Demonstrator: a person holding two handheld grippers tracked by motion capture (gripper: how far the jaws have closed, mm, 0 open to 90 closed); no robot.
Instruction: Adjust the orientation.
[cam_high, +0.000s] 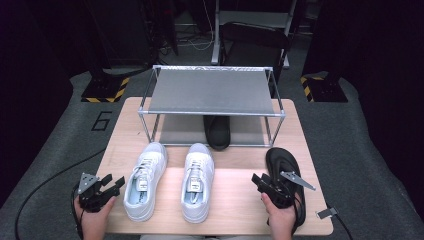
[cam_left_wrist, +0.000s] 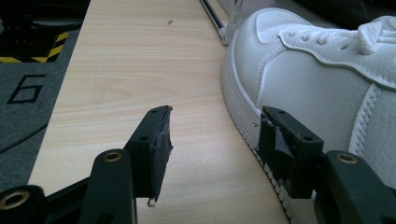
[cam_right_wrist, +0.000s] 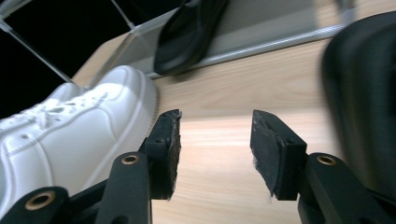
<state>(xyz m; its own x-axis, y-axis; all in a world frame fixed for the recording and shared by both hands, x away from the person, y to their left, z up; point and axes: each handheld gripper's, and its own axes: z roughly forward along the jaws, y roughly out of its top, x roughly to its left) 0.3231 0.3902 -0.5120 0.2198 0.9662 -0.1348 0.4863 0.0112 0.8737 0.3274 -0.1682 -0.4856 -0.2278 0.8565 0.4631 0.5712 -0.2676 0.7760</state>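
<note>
Two white sneakers stand side by side on the wooden table (cam_high: 235, 200), the left one (cam_high: 145, 180) and the right one (cam_high: 197, 181). A black shoe (cam_high: 287, 180) lies at the table's right, and another black shoe (cam_high: 217, 131) sits under the metal rack (cam_high: 212, 92). My left gripper (cam_high: 107, 186) is open, just left of the left sneaker (cam_left_wrist: 327, 79), nothing between its jaws. My right gripper (cam_high: 260, 181) is open over bare wood (cam_right_wrist: 224, 154), between the right white sneaker (cam_right_wrist: 70, 130) and the black shoe (cam_right_wrist: 364, 102).
The two-tier rack stands at the table's back half, its top shelf bare. Dark floor surrounds the table, with yellow-black striped bases (cam_high: 105, 90) at the back left and right. A cable (cam_high: 40, 190) trails from the left gripper.
</note>
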